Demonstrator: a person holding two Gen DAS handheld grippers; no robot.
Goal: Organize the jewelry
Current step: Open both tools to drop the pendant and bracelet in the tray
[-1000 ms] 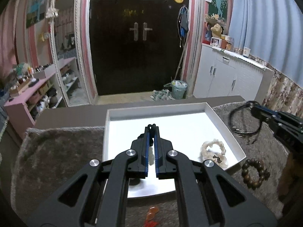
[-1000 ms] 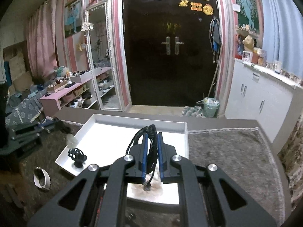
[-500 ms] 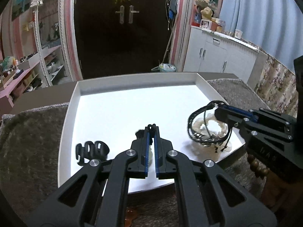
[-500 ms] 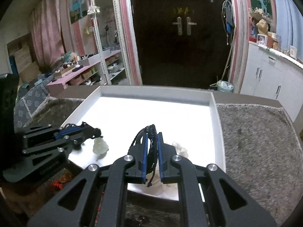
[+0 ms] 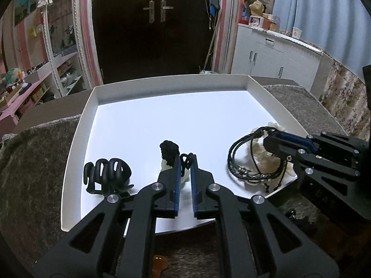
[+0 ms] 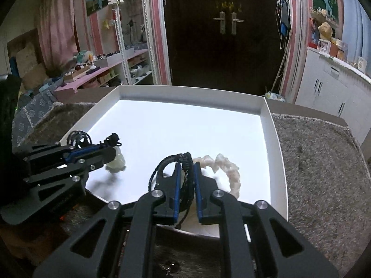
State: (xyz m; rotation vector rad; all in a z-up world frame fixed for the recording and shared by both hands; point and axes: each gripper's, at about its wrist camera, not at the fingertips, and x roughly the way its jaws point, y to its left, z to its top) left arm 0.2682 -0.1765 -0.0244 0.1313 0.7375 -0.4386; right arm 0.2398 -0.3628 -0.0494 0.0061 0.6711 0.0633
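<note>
A white tray [image 5: 171, 83] [image 6: 190, 92] lies on a grey fuzzy mat. My left gripper [image 5: 185, 162] [image 6: 111, 143] is low over the tray's near edge. Its jaws are opening slightly, with the black cord [image 5: 169, 149] of a pale pendant [image 5: 185, 178] still between the pads. The pendant rests on the tray. To the right, my right gripper [image 6: 186, 165] [image 5: 266, 136] is shut on a black braided bracelet [image 6: 162, 169] [image 5: 243, 162]. That bracelet hangs over a white beaded bracelet [image 6: 229, 171] [image 5: 266, 159]. A black hair claw [image 5: 106, 173] [image 6: 78, 137] sits at the tray's near left.
The grey mat [image 6: 320, 162] covers the table around the tray. An orange piece [image 5: 160, 261] lies on it just below the tray's near edge, and a small dark item [image 6: 170, 266] near the right gripper. White cabinets [image 5: 273, 58] and a dark door stand beyond the table.
Both grippers came down over the tray's near edge. The pendant now touches the tray and the left jaws stand slightly wider. The black bracelet hangs lower, onto the white one.
</note>
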